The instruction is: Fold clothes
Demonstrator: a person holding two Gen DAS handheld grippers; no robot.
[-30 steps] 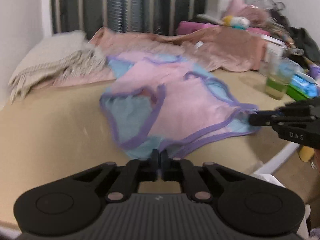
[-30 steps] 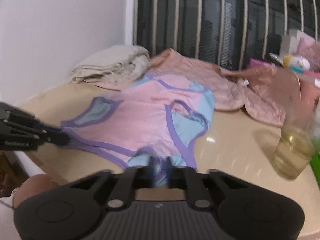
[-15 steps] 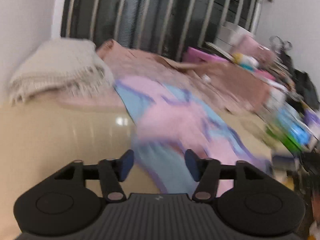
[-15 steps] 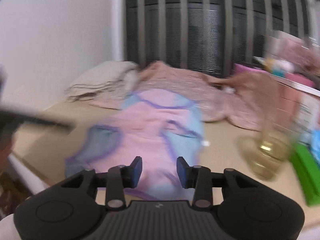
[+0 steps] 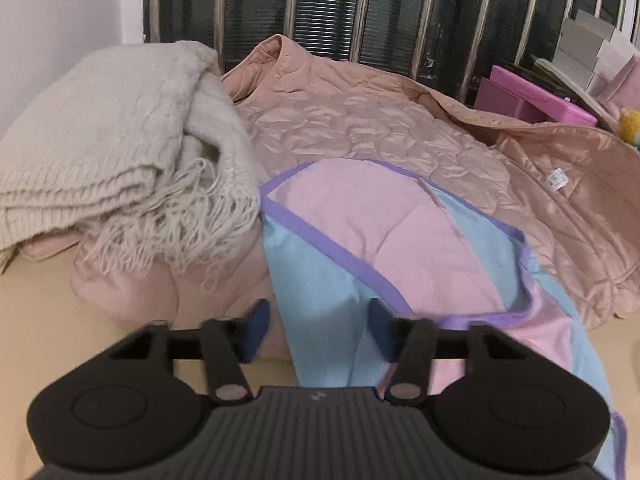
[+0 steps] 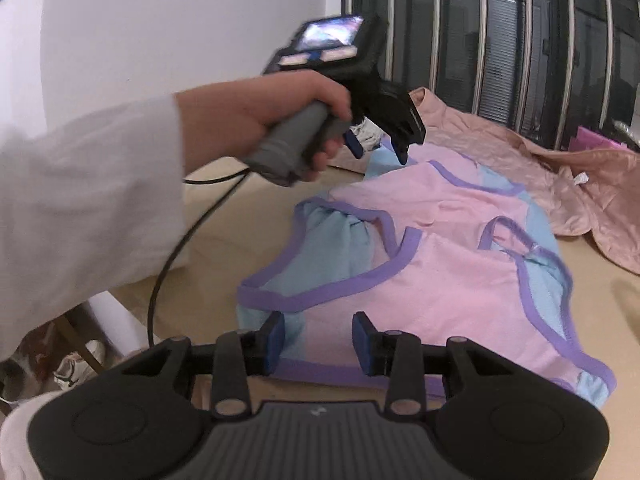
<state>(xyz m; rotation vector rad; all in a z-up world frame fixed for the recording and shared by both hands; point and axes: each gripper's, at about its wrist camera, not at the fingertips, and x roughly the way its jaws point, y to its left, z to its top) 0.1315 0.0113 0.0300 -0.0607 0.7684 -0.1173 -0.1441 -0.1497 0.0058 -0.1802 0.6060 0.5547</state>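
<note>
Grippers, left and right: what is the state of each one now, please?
Left gripper: open, holding nothing, over the far end of the pink and blue garment.
Right gripper: open, holding nothing, at the garment's near hem.

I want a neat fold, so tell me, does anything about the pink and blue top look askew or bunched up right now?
Yes. The pink and blue top is not flat: its near-left blue panel is gathered into wrinkles, and its far end rides up onto the quilted pink jacket instead of lying on the table. Both the left gripper and right gripper are open.

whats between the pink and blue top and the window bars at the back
A quilted pink jacket lies spread between the top and the bars, shown in the left wrist view.
</note>
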